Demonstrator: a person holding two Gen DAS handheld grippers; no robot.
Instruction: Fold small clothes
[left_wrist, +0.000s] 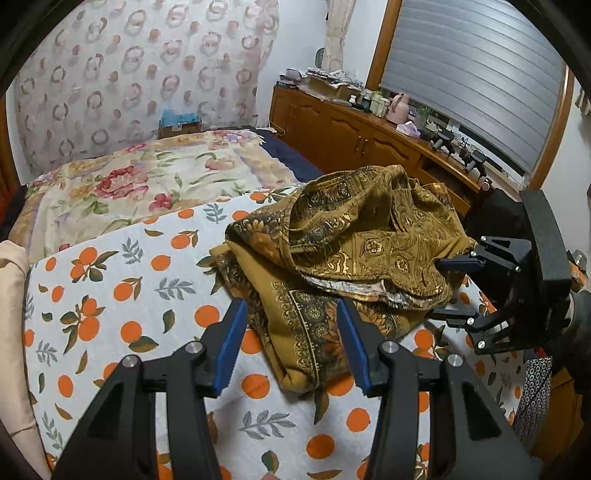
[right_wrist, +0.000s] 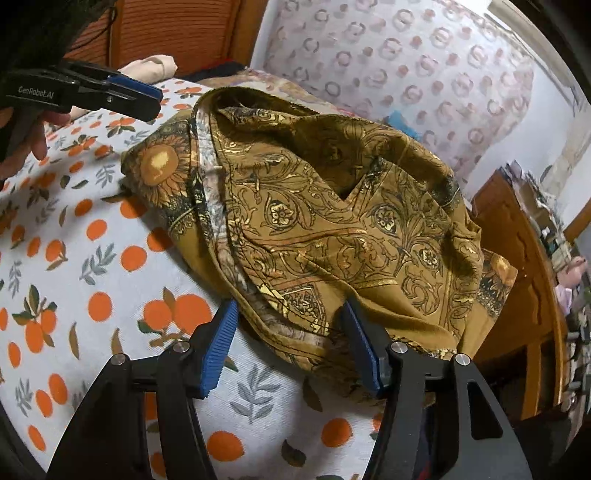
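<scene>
A mustard-brown garment with gold and black floral print (left_wrist: 347, 258) lies crumpled in a heap on a white cloth printed with oranges (left_wrist: 122, 295). My left gripper (left_wrist: 291, 314) is open, its blue pads either side of the garment's near corner, just above it. My right gripper (right_wrist: 290, 314) is open at the garment's (right_wrist: 332, 221) other edge, with fabric lying between its pads. The right gripper also shows in the left wrist view (left_wrist: 443, 288), open, at the heap's right side. The left gripper shows in the right wrist view (right_wrist: 147, 99), beyond the heap's far corner.
The orange-print cloth (right_wrist: 74, 258) covers a padded surface. A floral bedspread (left_wrist: 140, 184) lies beyond it. A wooden sideboard (left_wrist: 351, 129) crowded with small items runs along the right under a shuttered window (left_wrist: 480, 81). A beige cloth (left_wrist: 11, 314) lies at the left edge.
</scene>
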